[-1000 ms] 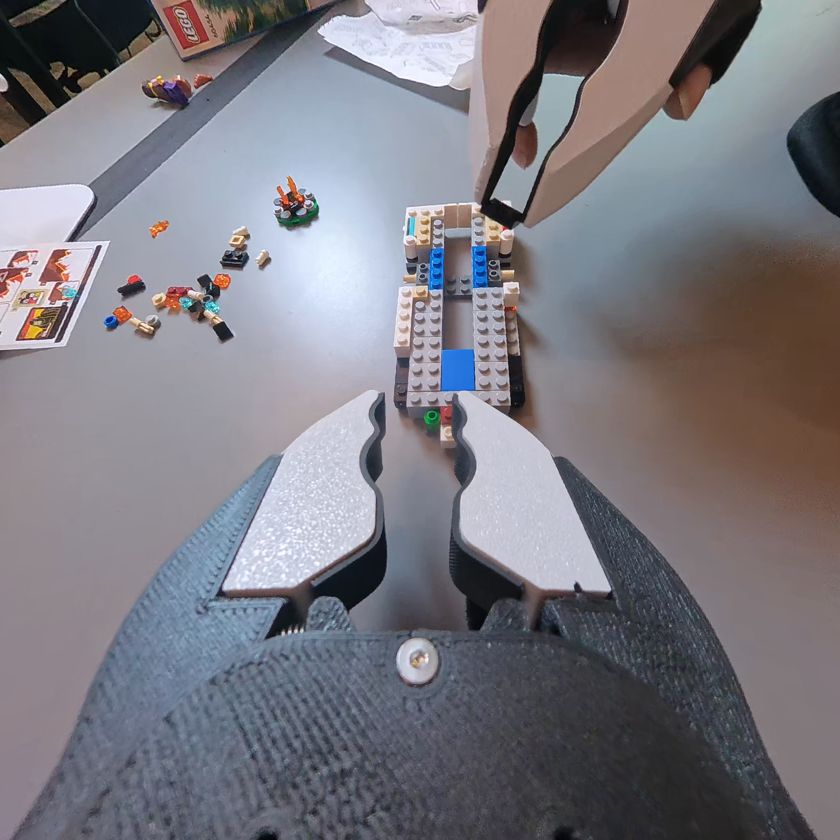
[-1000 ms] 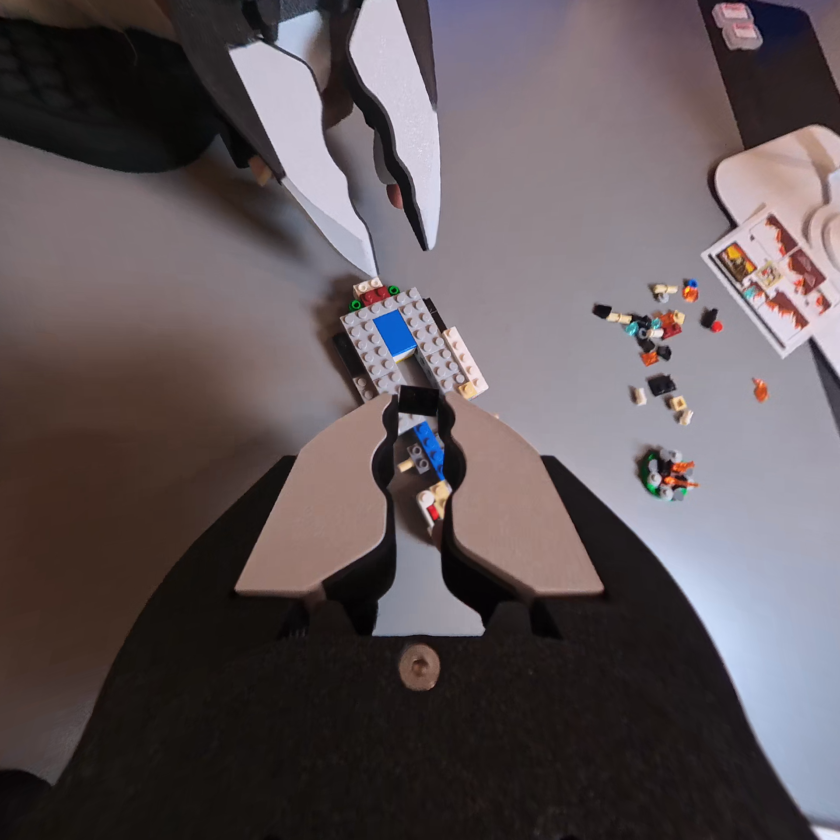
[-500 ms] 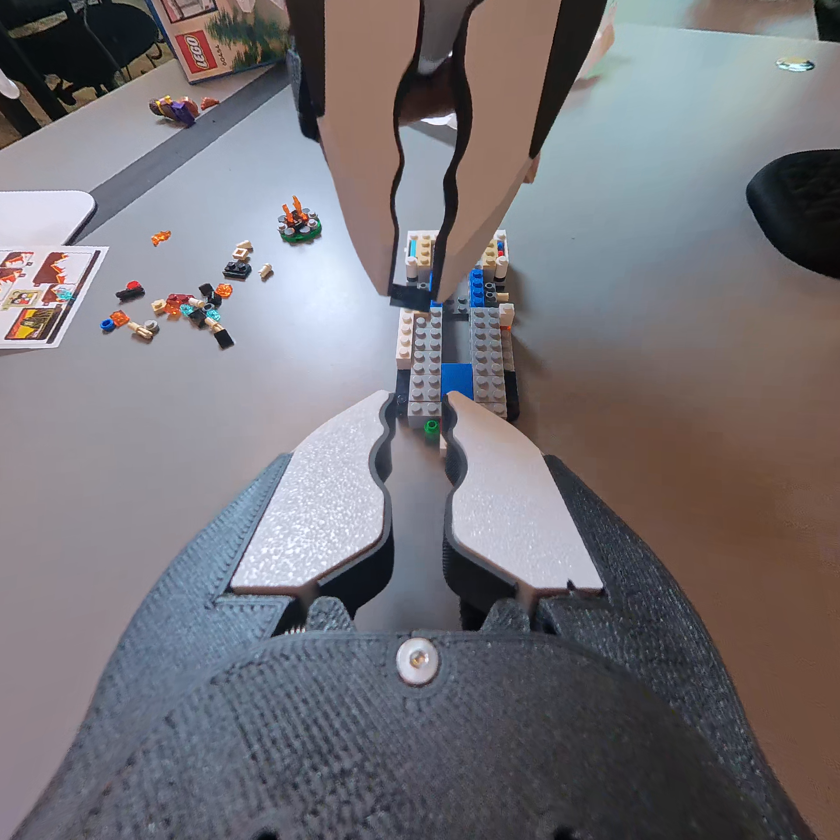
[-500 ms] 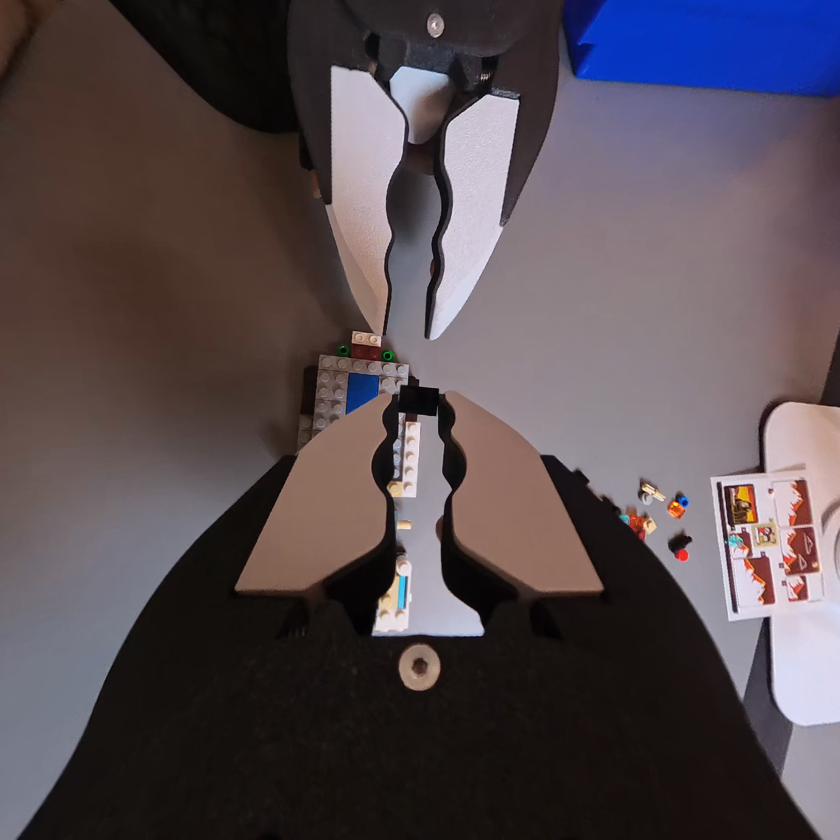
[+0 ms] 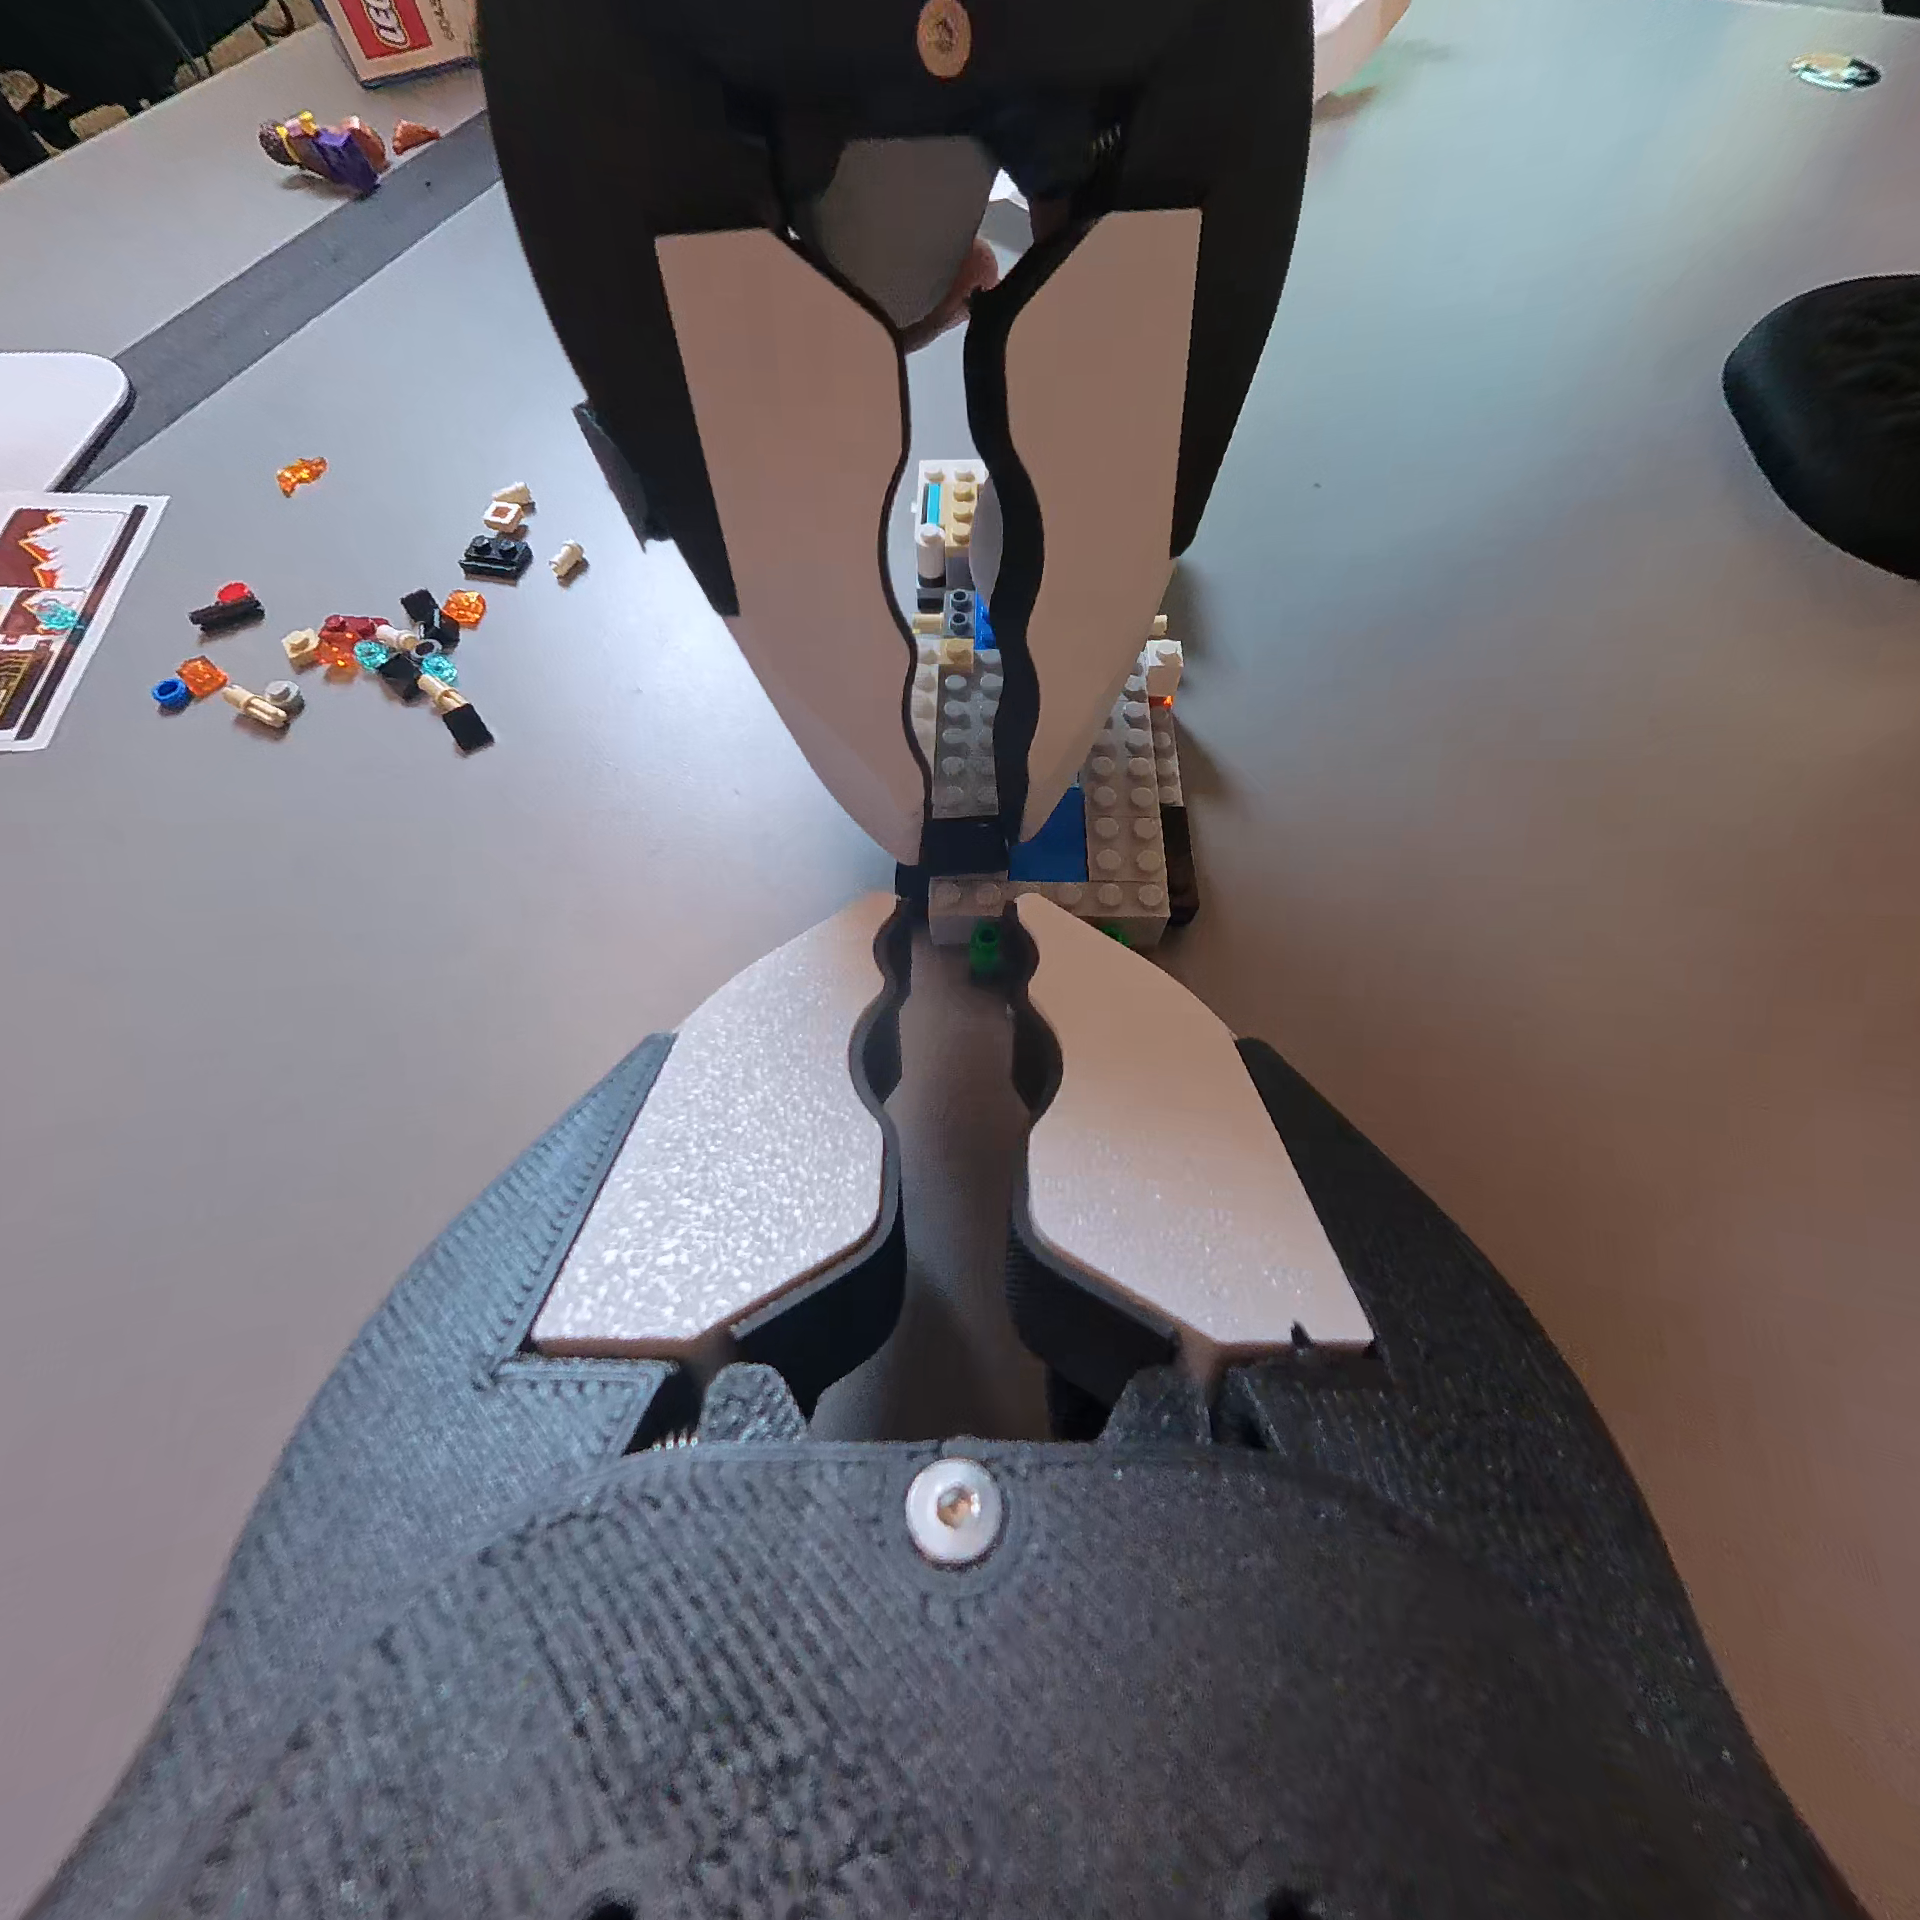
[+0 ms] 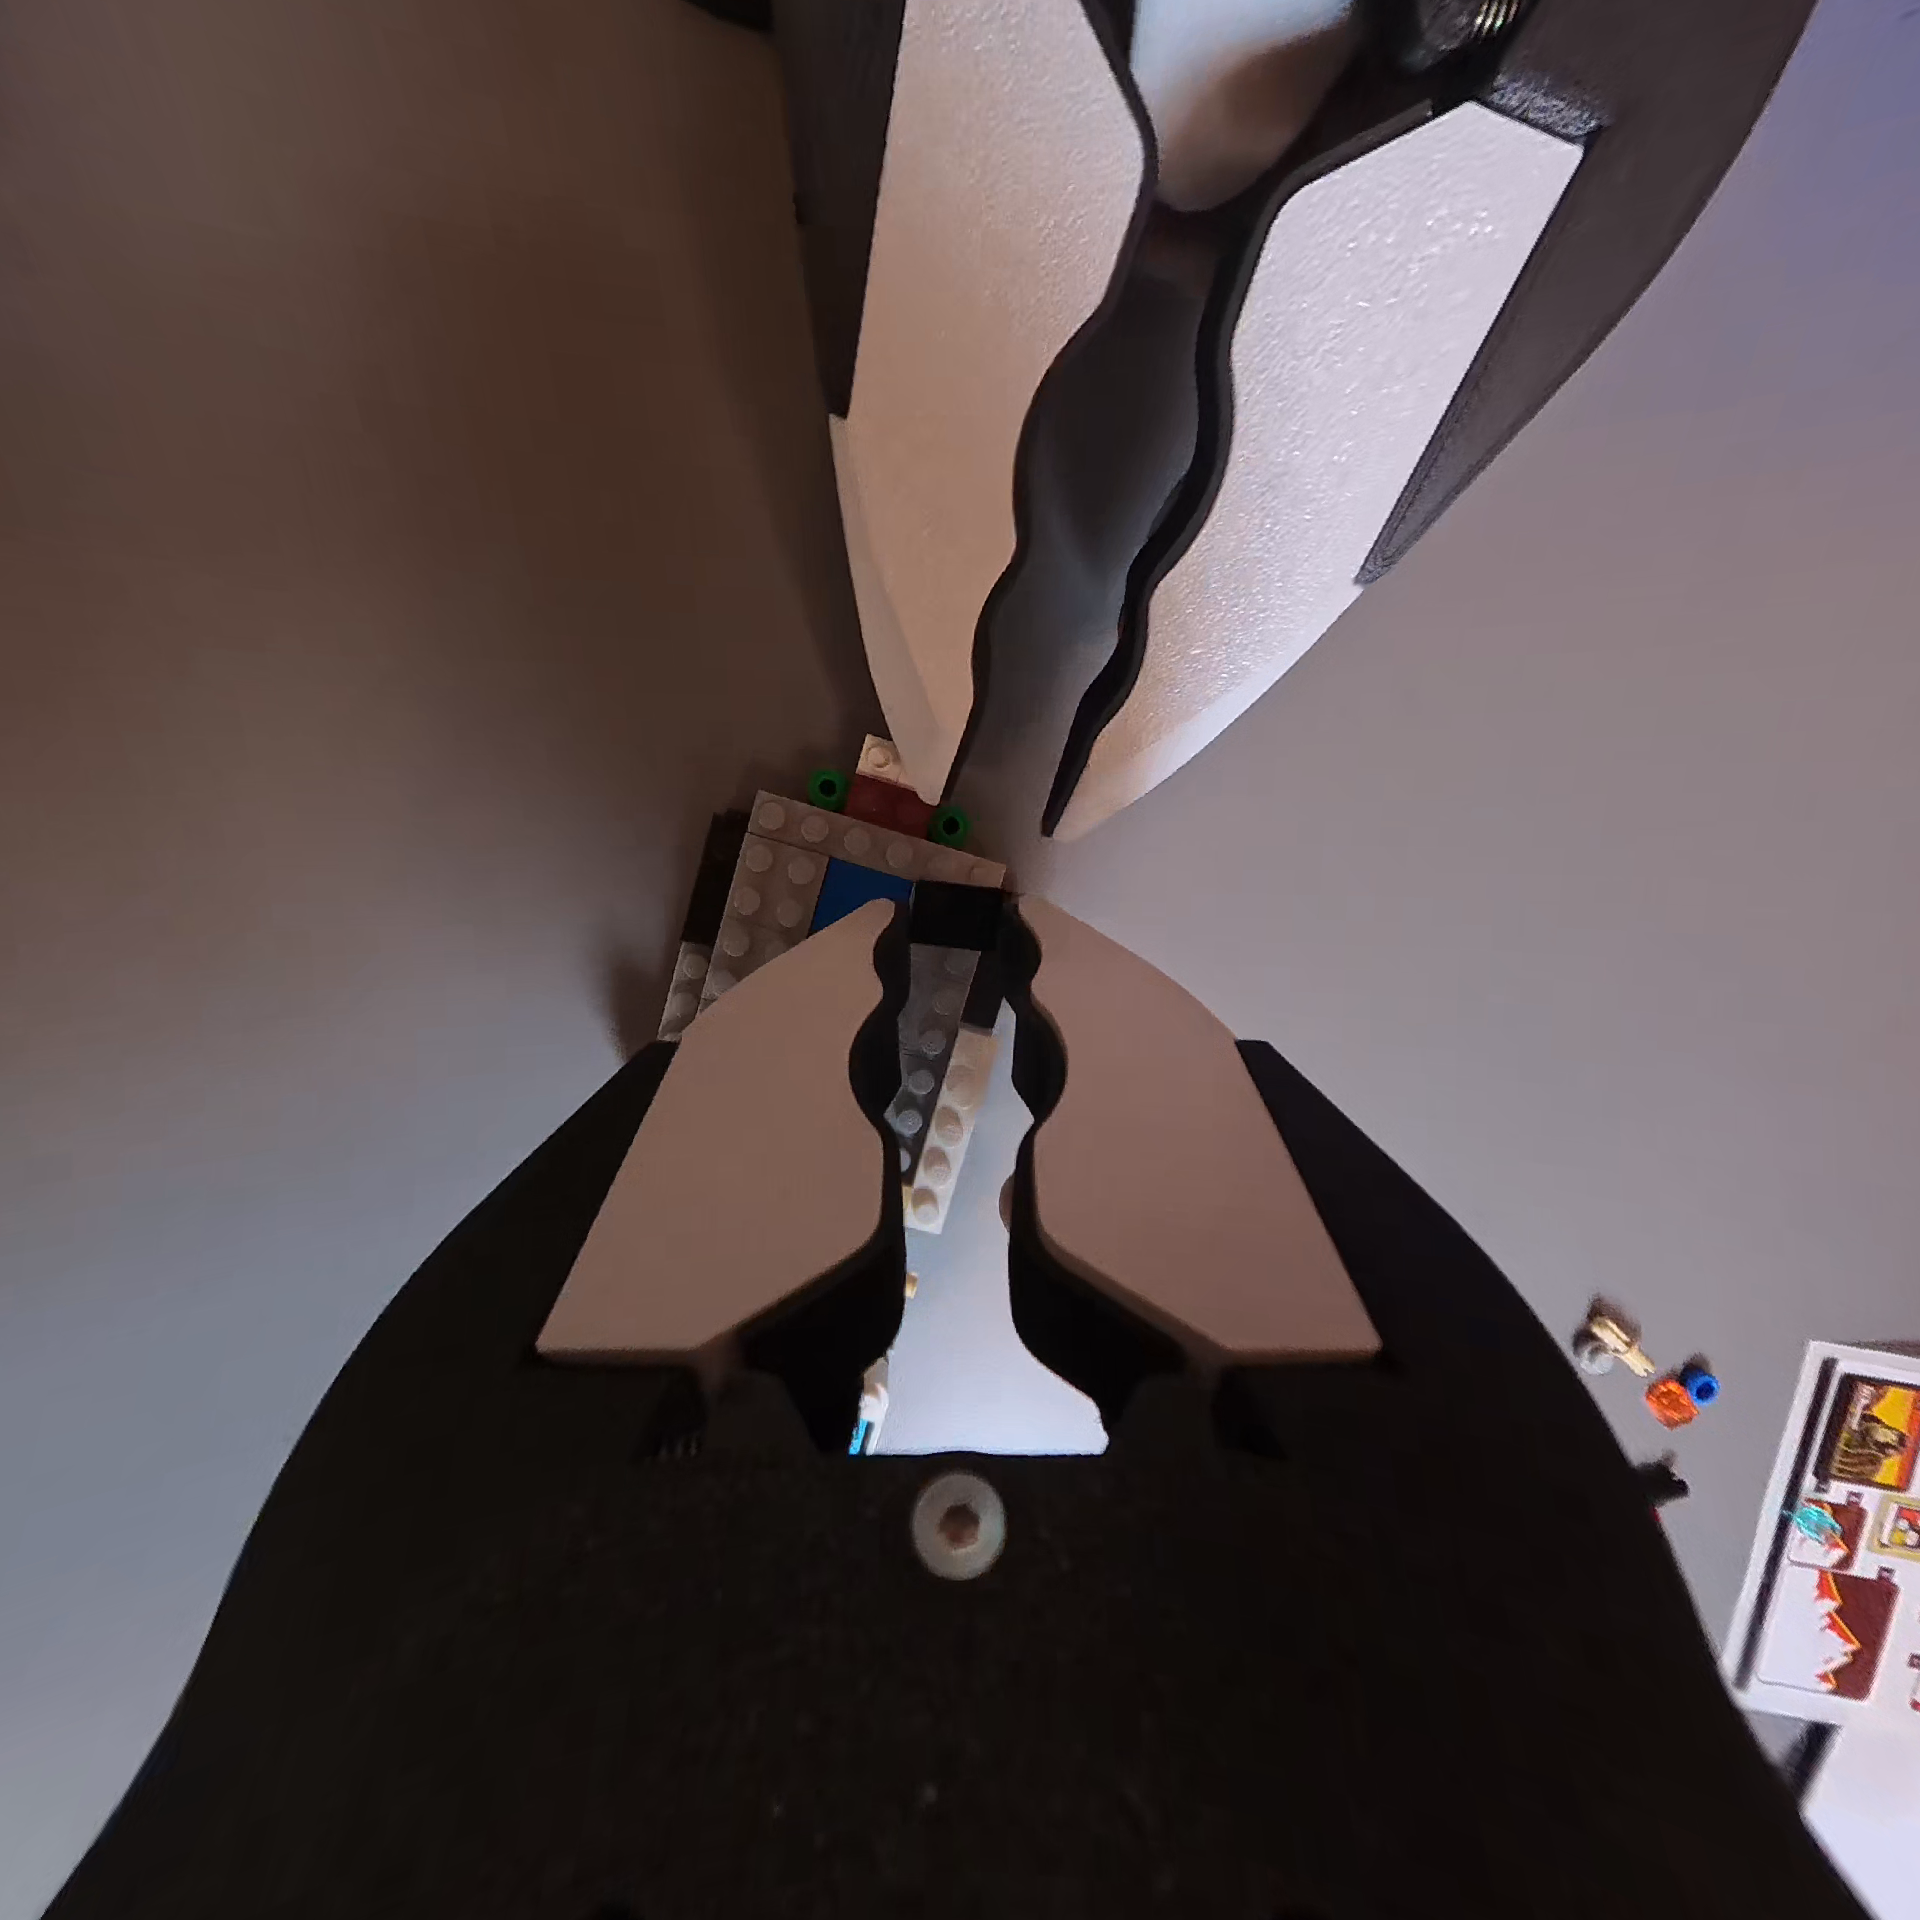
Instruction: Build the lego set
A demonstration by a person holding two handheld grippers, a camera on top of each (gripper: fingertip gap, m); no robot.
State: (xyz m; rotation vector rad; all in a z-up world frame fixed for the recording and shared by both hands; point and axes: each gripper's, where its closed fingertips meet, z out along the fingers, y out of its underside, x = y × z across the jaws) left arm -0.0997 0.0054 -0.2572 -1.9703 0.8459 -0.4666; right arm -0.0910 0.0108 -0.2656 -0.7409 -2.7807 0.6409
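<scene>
Two claws, the left claw (image 5: pixel 956 909) and the right claw (image 5: pixel 971 831), meet tip to tip. One brick model (image 5: pixel 1127 821) lies under them, bearing two green studs (image 6: pixel 826 787). Left of the left claw lie one scattered heap of small loose pieces (image 5: pixel 384 644) and one printed sheet (image 5: pixel 52 613).

The grey table (image 5: pixel 416 987) is seen low and close from the left wrist, facing along the brick model (image 5: pixel 1127 821). From the right wrist it is viewed steeply from above, facing the opposite way. The brick model (image 6: pixel 769 883) is shared.
</scene>
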